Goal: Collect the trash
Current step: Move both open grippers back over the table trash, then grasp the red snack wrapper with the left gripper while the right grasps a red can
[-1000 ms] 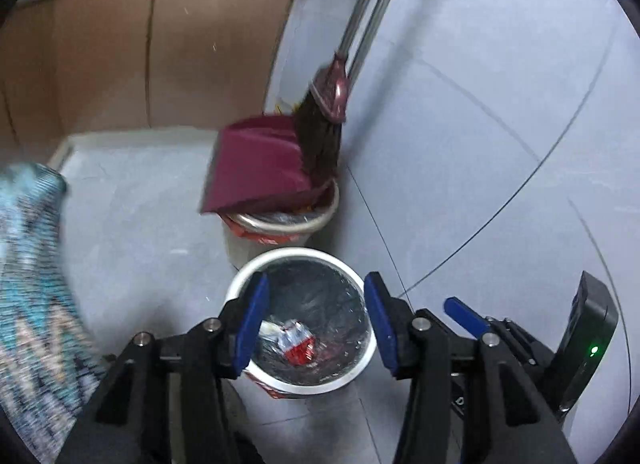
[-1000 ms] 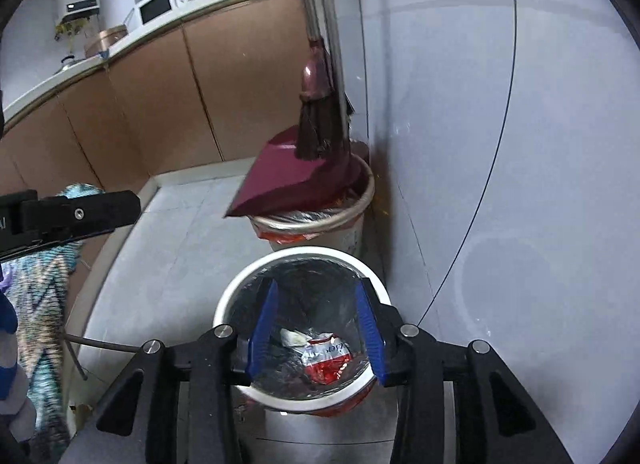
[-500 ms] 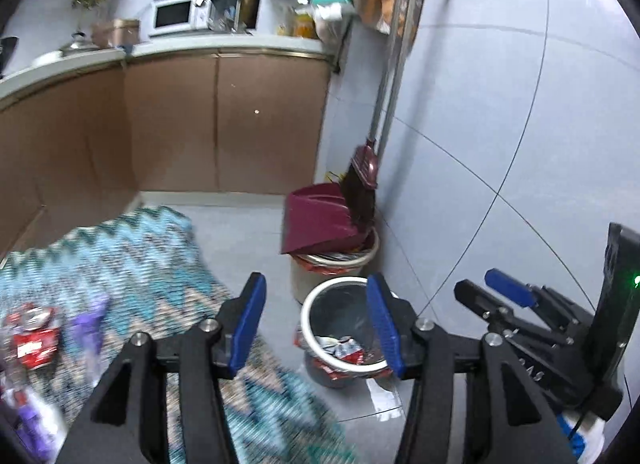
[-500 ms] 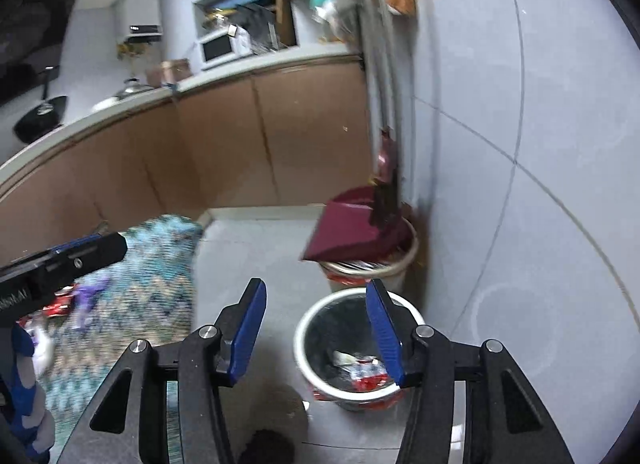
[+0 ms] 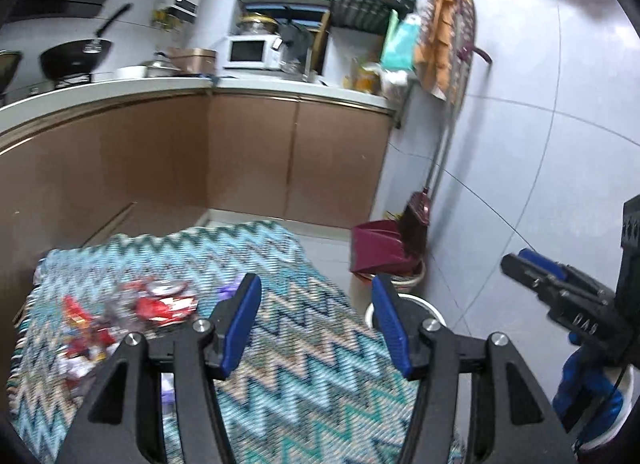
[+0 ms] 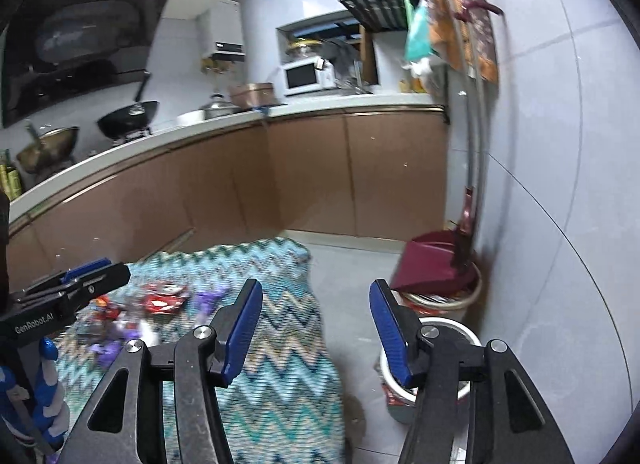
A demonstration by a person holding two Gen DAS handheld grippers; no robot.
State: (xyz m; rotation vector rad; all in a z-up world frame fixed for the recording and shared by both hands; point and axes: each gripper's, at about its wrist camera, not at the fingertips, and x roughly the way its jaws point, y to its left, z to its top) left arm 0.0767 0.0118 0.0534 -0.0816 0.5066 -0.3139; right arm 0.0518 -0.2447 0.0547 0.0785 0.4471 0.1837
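Red wrappers [image 5: 160,304] and other blurred scraps lie in a pile on a teal zigzag cloth [image 5: 304,376], at the left of the left wrist view. My left gripper [image 5: 316,308] hangs above the cloth, open, with nothing between its blue pads. The right wrist view shows the red wrappers [image 6: 164,298] and purple wrappers [image 6: 206,300] on the same cloth [image 6: 280,348]. My right gripper [image 6: 316,308] is above the cloth's right edge, its jaws opening and empty. The white-rimmed trash bin [image 6: 448,326] stands on the floor at the lower right, also in the left wrist view [image 5: 426,306].
A second bin [image 6: 440,298] carries a maroon dustpan [image 6: 428,264] with a broom [image 6: 468,219] leaning on the tiled wall. Brown cabinets [image 5: 296,159] under a counter close off the back. The other gripper shows at each view's edge.
Both grippers have risen and drawn back from over the trash bin, swinging left so the cloth and its wrappers come into view. The right jaws have widened, the left slightly.
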